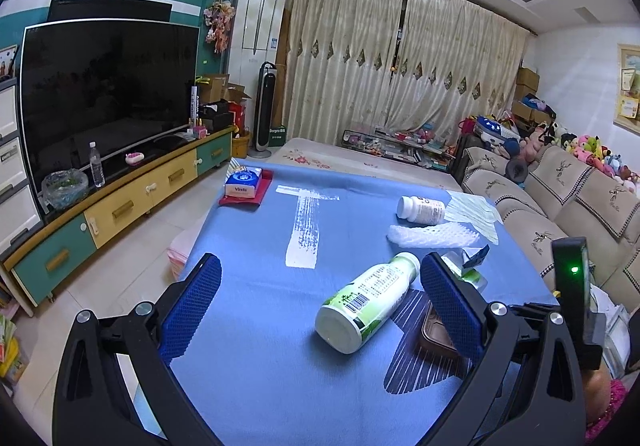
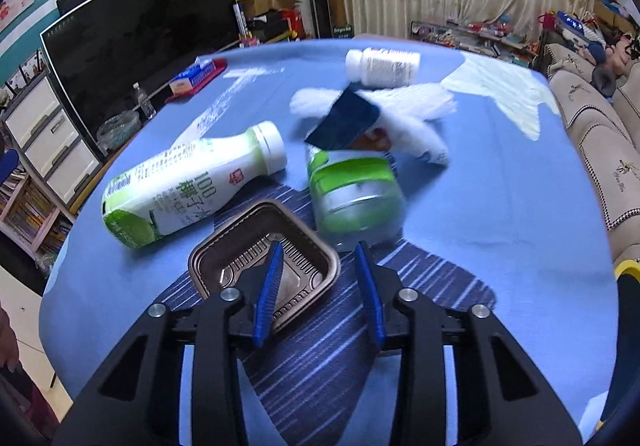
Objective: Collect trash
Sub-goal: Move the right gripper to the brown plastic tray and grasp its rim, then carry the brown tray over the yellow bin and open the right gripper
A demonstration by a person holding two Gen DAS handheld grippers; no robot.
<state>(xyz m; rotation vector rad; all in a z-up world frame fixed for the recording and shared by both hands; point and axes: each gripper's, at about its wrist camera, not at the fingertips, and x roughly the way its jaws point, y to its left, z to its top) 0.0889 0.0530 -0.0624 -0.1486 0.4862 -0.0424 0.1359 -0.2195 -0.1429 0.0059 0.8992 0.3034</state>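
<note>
A green-and-white drink bottle (image 1: 366, 302) lies on its side on the blue tablecloth (image 1: 280, 326), between the open fingers of my left gripper (image 1: 320, 274). It also shows in the right wrist view (image 2: 188, 186). A clear cup with a green label (image 2: 356, 194) lies just ahead of my right gripper (image 2: 318, 250), which is open and empty. Its left finger hangs over a brown plastic tray (image 2: 260, 246). A white pill bottle (image 2: 382, 66), white foam netting (image 2: 400, 110) and a dark wrapper (image 2: 344, 122) lie farther back.
A tissue pack on a red cloth (image 1: 244, 184) sits at the table's far left corner. A TV and low cabinet (image 1: 120, 198) stand to the left. A sofa (image 1: 560, 206) runs along the right. A paper sheet (image 1: 476, 214) lies by the pill bottle.
</note>
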